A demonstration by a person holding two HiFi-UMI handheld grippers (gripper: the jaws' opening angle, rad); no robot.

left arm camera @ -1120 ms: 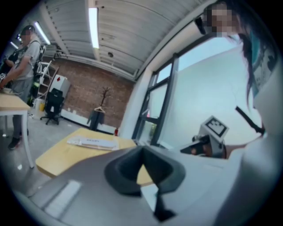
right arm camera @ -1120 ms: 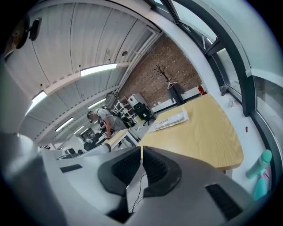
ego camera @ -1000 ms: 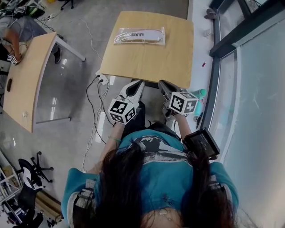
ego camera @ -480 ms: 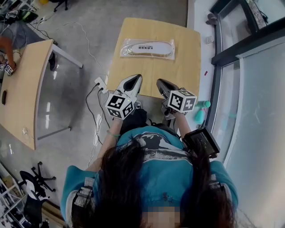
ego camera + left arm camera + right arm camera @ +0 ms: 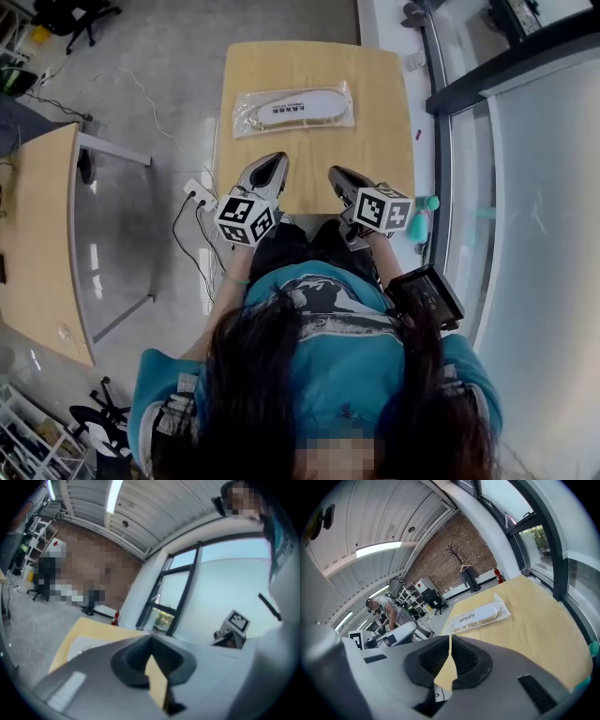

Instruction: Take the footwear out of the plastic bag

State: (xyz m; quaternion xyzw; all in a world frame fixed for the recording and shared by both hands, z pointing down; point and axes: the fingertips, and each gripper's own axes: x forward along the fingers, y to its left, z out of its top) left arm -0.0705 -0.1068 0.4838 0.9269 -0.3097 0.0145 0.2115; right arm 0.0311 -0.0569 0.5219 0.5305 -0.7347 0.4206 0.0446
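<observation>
A clear plastic bag (image 5: pixel 293 108) with a white flat piece of footwear inside lies on the far half of the small wooden table (image 5: pixel 375 141). My left gripper (image 5: pixel 272 162) and right gripper (image 5: pixel 335 174) hover side by side over the table's near edge, both shut and empty, well short of the bag. In the right gripper view the bag (image 5: pixel 480 616) lies ahead past the shut right gripper (image 5: pixel 450 642), and the left gripper (image 5: pixel 393 635) shows at the left. In the left gripper view the shut left gripper (image 5: pixel 151 645) points up over the table (image 5: pixel 79 629).
A curved wooden table (image 5: pixel 37 234) stands at the left. A power strip with cables (image 5: pixel 197 195) lies on the floor by the near-left table corner. A window frame (image 5: pixel 441 141) runs along the right, with a teal object (image 5: pixel 419 216) beside it. A person (image 5: pixel 386 609) stands far behind.
The view has swung, so the table and bag sit lower in the frame. Both grippers have moved forward to the table's near edge, closer to the bag, and stay shut.
</observation>
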